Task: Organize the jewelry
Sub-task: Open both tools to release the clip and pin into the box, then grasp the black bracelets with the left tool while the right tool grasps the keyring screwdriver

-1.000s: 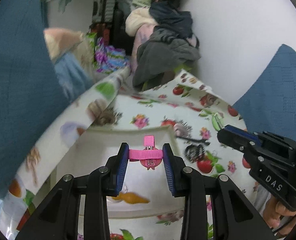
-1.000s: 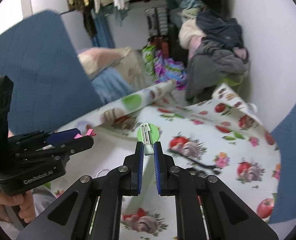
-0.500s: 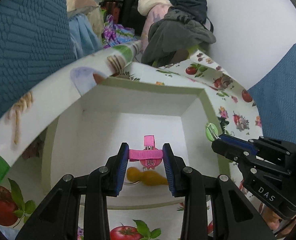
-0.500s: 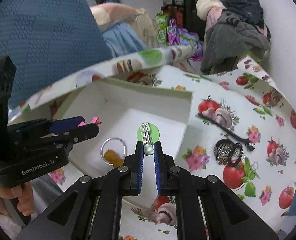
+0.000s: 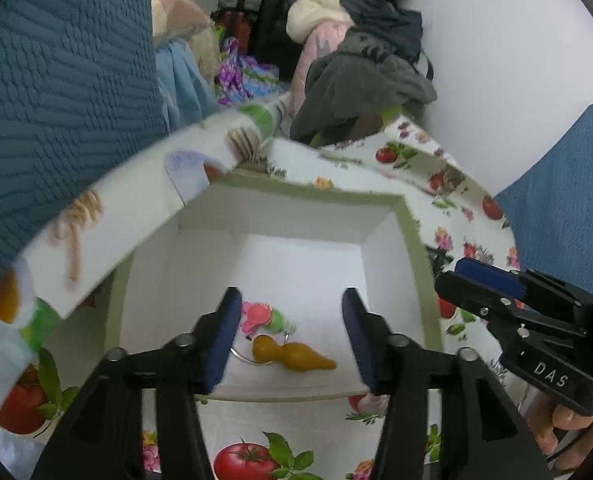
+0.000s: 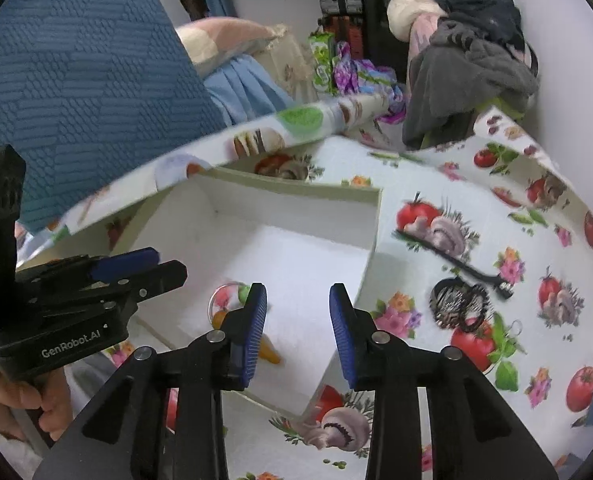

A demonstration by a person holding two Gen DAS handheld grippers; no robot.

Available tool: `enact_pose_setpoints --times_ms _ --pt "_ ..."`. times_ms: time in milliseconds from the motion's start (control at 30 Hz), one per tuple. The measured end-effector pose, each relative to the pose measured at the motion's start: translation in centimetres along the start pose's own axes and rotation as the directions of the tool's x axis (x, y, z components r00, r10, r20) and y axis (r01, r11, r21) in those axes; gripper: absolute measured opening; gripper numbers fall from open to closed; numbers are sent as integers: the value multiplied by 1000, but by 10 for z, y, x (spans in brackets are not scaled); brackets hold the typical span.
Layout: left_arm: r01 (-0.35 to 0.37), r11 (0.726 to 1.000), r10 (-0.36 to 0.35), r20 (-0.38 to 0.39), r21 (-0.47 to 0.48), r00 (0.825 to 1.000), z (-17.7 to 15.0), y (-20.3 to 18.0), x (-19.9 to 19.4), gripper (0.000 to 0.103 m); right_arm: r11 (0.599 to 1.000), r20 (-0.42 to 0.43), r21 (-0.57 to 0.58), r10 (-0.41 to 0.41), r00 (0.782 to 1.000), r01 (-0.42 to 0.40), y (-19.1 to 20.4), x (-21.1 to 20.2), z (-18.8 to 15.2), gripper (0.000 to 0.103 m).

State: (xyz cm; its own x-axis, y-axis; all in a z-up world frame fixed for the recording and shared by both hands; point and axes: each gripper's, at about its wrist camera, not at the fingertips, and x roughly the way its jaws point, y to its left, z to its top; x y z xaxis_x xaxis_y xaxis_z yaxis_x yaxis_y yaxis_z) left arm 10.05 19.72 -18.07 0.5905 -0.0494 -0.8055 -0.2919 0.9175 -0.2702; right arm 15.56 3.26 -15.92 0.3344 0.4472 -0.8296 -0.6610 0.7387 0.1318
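An open white box (image 5: 410,236) (image 6: 370,232) stands on the fruit-print tablecloth. On its floor lie a pink hair clip (image 5: 255,315), a green clip (image 5: 277,321) (image 6: 243,293), an orange pendant (image 5: 292,355) (image 6: 270,354) and a silver ring (image 6: 215,300). My left gripper (image 5: 291,304) is open and empty above the box's near side. My right gripper (image 6: 298,300) is open and empty above the box's right part. Each gripper also shows in the other's view, the right one (image 5: 480,284) and the left one (image 6: 136,268).
On the cloth right of the box lie a black hair comb (image 6: 454,304) and a long black hairpin (image 6: 456,264). The box's patterned lid (image 6: 256,136) stands raised behind it. Blue cushions (image 6: 76,80) and a heap of clothes (image 6: 464,52) lie beyond.
Both grippers have opened over the box. The pink clip has dropped from the left one and the green clip from the right one; both now lie on the box floor.
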Motion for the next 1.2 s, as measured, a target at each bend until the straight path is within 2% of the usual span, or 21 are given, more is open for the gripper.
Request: enact_pose_setpoints --times_ms 67,133,200,467,667,800,1200 --pt "-12 1000 12 13 7 1000 3 -5 -7 56 1000 29 -4 5 1000 -5 -2 -13 4 30" --pt "-30 999 29 35 20 999 5 -12 -16 63 1000 62 -10 12 998 -11 -4 -28 8 30" --pt "-71 997 68 67 39 995 7 -22 -26 84 1000 89 -14 16 996 -15 -7 -41 12 31" --pt "-80 996 70 186 45 980 17 -53 -72 85 999 188 -46 21 982 -13 -19 -92 22 31" --pt "-56 997 40 255 59 966 24 -82 -96 92 998 249 -63 4 968 12 -33 -125 20 31" --pt "-38 996 17 259 75 966 25 -103 -96 93 998 277 -51 -17 961 33 -48 -142 16 31" --pt "6 996 -30 269 89 963 22 -157 -77 93 995 290 14 -96 952 96 -110 -168 -6 32"
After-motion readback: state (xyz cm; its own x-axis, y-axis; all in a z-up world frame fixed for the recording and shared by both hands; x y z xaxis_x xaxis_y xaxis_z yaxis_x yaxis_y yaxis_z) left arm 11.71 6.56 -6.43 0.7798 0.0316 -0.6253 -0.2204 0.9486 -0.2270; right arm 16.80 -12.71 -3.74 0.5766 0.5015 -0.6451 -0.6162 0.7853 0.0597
